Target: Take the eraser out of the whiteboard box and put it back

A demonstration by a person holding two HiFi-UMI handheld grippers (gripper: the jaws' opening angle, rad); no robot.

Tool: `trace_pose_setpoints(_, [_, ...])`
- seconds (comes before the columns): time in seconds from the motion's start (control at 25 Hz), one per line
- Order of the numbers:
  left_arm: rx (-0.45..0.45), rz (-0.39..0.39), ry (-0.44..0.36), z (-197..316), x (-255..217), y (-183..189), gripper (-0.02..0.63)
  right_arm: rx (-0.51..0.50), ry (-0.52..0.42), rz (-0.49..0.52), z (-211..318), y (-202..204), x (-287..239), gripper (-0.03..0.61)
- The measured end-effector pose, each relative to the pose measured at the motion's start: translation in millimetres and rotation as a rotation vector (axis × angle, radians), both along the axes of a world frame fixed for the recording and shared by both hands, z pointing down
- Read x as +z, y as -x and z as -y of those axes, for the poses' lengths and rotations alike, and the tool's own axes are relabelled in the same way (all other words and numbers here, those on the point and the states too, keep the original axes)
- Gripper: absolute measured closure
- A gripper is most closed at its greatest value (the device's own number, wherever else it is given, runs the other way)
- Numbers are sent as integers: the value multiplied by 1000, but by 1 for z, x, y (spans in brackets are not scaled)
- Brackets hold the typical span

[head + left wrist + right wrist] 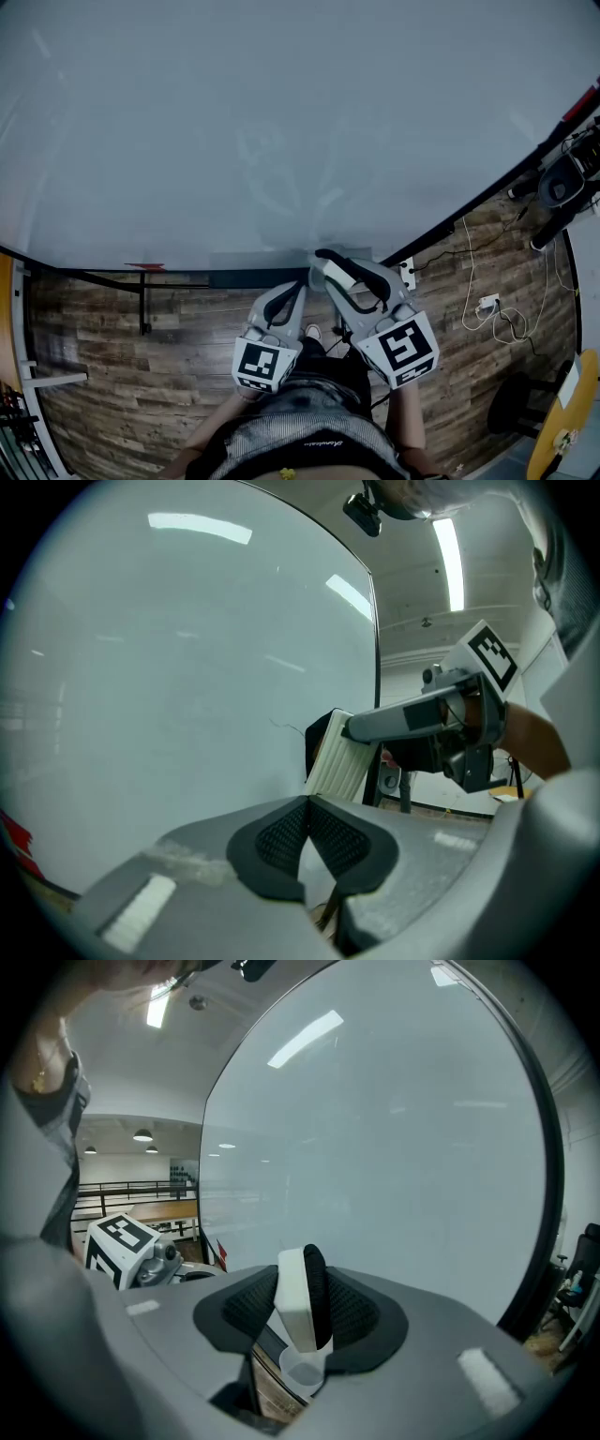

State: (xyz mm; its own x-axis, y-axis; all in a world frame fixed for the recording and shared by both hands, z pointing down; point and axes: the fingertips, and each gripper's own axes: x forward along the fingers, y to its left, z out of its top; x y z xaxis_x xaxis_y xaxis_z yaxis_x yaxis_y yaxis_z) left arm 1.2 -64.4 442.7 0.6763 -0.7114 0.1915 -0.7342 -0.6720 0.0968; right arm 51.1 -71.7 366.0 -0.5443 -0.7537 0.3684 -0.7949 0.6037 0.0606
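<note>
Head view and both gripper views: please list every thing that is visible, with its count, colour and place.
whiteboard: one, white, fills the upper part of the head view.
eraser: one, white with black felt, between the right gripper's jaws.
floor: one, brown wood, below the board.
cables: several, mostly white, on the floor at the right.
left gripper: one, grey, jaws together, holds nothing.
right gripper: one, grey, closed on the eraser.
</note>
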Motion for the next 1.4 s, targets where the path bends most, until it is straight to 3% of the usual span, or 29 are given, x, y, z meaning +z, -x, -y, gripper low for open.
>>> trace_pose_setpoints(1.4, [-1,3,-8,-4,0,-1,612,2,16,6,-7,-4,-7,416])
